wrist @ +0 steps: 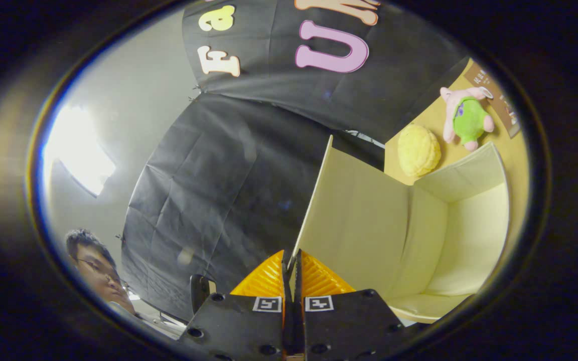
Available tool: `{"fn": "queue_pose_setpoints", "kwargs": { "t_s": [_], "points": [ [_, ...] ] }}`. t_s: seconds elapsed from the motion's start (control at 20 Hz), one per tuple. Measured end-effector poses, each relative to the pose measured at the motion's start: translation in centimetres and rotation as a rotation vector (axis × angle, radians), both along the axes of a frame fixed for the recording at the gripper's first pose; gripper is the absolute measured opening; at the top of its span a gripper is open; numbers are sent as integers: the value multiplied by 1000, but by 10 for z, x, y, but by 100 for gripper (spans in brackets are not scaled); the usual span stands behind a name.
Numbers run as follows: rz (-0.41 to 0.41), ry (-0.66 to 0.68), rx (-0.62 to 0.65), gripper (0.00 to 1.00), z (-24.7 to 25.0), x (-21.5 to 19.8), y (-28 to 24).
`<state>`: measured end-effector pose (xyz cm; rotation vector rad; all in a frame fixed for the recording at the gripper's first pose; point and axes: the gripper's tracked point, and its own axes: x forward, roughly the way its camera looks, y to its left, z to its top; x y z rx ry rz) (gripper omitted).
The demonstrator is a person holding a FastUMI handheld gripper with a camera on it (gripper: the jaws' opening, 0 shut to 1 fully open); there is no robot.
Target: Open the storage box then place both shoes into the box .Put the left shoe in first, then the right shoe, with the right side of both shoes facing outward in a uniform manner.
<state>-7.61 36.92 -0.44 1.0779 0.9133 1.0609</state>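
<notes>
jaws (291, 273) nearest, pressed together on thin edge of lid (354, 210), pinching it. lid swung up, box (469, 235) beyond it open, inside bare, on counter (432, 118). shoes unplaced. advice: keep pinch firm, swing lid fully back, release gently so it doesn't drop shut.

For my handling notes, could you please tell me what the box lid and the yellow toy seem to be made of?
Gripper shut on the box lid: seemingly matte cream fabric over stiff board, flat yet faintly creased. Yellow toy: likely plush, with a bumpy, fuzzy surface.
</notes>
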Motion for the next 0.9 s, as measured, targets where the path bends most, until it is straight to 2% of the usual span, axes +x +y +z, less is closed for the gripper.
{"fn": "queue_pose_setpoints", "kwargs": {
  "t_s": [0.45, 0.65, 0.9],
  "points": [
    [96, -70, -85, 3, -15, -10, 88],
    [54, -166, -148, 41, -23, 1, 94],
    [-54, -277, -236, 88, -29, 26, 55]
  ]
}}
